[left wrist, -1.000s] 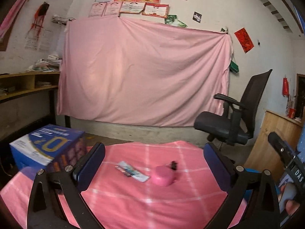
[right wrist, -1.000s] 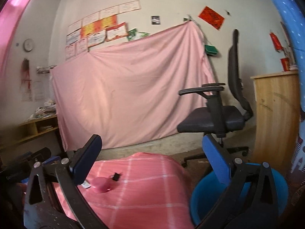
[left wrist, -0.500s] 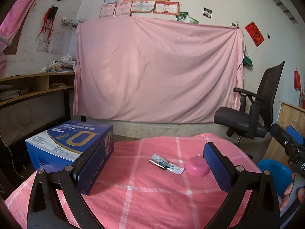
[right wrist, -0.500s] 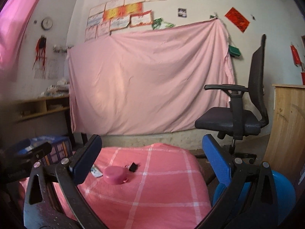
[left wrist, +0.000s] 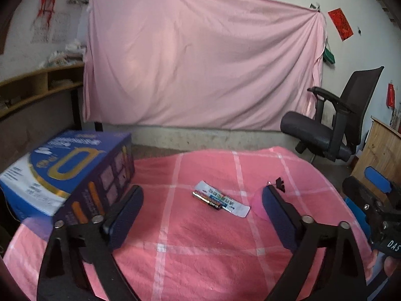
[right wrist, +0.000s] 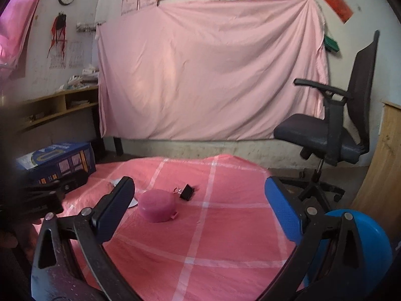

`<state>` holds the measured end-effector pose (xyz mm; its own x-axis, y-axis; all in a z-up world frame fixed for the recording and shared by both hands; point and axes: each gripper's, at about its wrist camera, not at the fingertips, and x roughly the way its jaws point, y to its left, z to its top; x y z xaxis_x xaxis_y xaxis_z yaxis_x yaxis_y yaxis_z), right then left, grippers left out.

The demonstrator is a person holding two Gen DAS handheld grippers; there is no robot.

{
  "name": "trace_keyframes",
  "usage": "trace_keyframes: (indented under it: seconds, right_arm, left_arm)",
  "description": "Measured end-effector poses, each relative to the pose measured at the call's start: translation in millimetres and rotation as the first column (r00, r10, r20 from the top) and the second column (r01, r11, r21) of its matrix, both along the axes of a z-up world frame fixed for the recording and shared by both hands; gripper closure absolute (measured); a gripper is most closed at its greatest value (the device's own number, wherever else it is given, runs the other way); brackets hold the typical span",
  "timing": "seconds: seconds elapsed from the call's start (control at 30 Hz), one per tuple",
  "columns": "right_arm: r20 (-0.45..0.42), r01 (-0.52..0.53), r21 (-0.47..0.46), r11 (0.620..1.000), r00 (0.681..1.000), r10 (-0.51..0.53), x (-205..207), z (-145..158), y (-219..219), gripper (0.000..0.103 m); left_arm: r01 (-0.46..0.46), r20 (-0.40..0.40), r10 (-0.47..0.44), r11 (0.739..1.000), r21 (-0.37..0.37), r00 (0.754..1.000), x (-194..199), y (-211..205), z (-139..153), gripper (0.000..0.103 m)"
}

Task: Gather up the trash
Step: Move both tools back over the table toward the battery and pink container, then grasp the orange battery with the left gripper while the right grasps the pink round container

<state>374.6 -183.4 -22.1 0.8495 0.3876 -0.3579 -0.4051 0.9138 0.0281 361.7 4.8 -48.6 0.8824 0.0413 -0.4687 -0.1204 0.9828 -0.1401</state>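
A white wrapper with small batteries [left wrist: 218,199] lies mid-table on the pink checked cloth [left wrist: 200,250]. To its right a pink cup [right wrist: 156,205] sits upside down, with a black binder clip [right wrist: 186,192] just behind it. My left gripper [left wrist: 200,215] hovers low over the cloth a little short of the wrapper. Its jaws are closing with nothing between them, and its right finger hides most of the cup. My right gripper [right wrist: 199,209] is open and empty, with the cup ahead by its left finger. A blue bin [right wrist: 361,240] stands off the table's right edge.
A large blue carton [left wrist: 67,173] sits on the table's left side, close to my left gripper's left finger. A black office chair [right wrist: 333,135] stands beyond the table at right, next to a wooden cabinet [left wrist: 381,150]. A pink sheet covers the back wall.
Both grippers have come lower and closer over the table, so the wrapper and cup look larger. The left jaws stand slightly narrower than before.
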Motion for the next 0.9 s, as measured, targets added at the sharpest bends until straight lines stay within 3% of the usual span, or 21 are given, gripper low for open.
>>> trace_keyframes:
  seconds: [0.27, 0.53, 0.7, 0.9]
  right_arm:
    - [-0.194, -0.096, 0.0, 0.995, 0.976, 0.094, 35, -19, 18, 0.0]
    - [-0.38, -0.198, -0.046, 0.979, 0.91, 0.166, 64, -44, 47, 0.011]
    - [-0.419, -0.229, -0.053, 0.972, 0.889, 0.186, 73, -48, 58, 0.013]
    - [-0.458, -0.258, -0.076, 0.963, 0.867, 0.196, 83, -55, 74, 0.013]
  left_arm:
    - [0.074, -0.16, -0.089, 0.993, -0.097, 0.983, 38, 13, -14, 0.054]
    - [0.074, -0.223, -0.114, 0.981, -0.181, 0.968, 57, 25, -18, 0.066]
    - [0.076, -0.248, -0.133, 0.971, -0.226, 0.96, 65, 33, -19, 0.07]
    - [0.066, -0.272, -0.133, 0.967, -0.245, 0.953, 68, 40, -19, 0.09]
